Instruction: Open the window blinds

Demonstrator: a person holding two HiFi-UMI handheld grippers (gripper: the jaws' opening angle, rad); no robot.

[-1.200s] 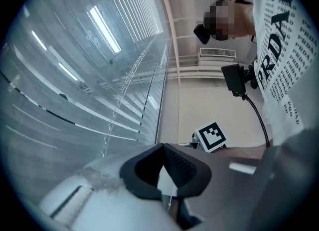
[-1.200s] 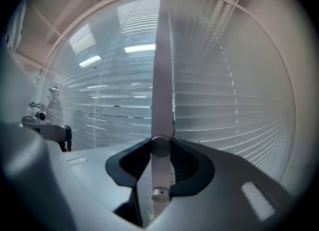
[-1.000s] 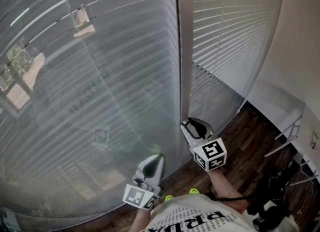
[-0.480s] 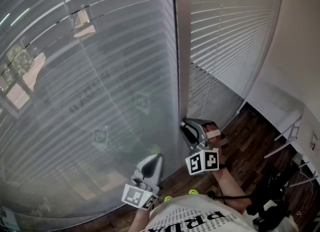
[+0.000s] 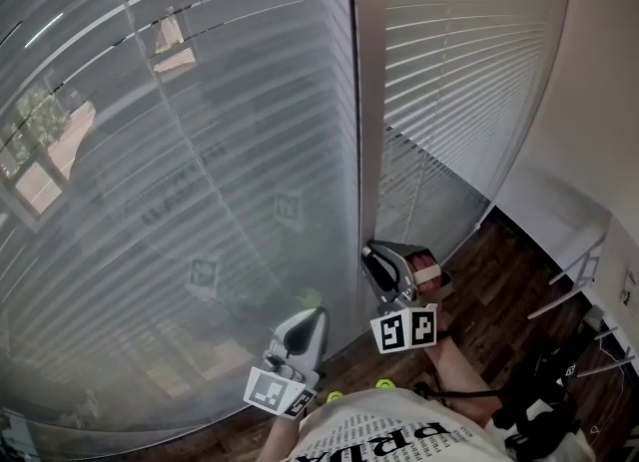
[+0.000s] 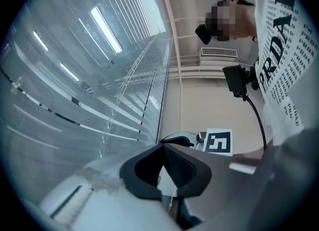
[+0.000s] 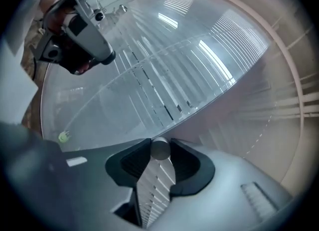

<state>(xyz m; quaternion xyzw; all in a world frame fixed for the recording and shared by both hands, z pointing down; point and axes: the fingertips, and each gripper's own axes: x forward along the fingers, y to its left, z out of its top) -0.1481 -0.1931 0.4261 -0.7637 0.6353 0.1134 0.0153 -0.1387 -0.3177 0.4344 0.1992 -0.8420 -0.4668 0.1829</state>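
- White horizontal-slat blinds [image 5: 200, 151] hung full length over the glass on both sides of the white upright window post [image 5: 367, 131]. Left of the post, a building and trees showed dimly through them. Right of the post, the slats looked closed.
- The right gripper [image 5: 387, 255] sat just right of the post's lower part, pointing at the window, with its marker cube [image 5: 404, 330] facing the camera below it.
- Its jaws had just been closing. In the right gripper view the grey round wand [image 7: 160, 148] stood between the dark pads [image 7: 187, 164] and touched both. That made it a grip on the wand, seemingly so that a roll of the wrist would twist it and tilt the slats.
- The left gripper [image 6: 164, 147] was left of the post and nearer the person, with its jaw tips drawn together. A thin white cord [image 6: 170, 198] ran through the gap behind the tips. I judged the cord pinched, probably to hold it taut and ready.
- Both tools were low along the post, likely because the ends of the wand and cord hang there.
- Judged from this, the slats were not fully opened and the blinds were not raised.
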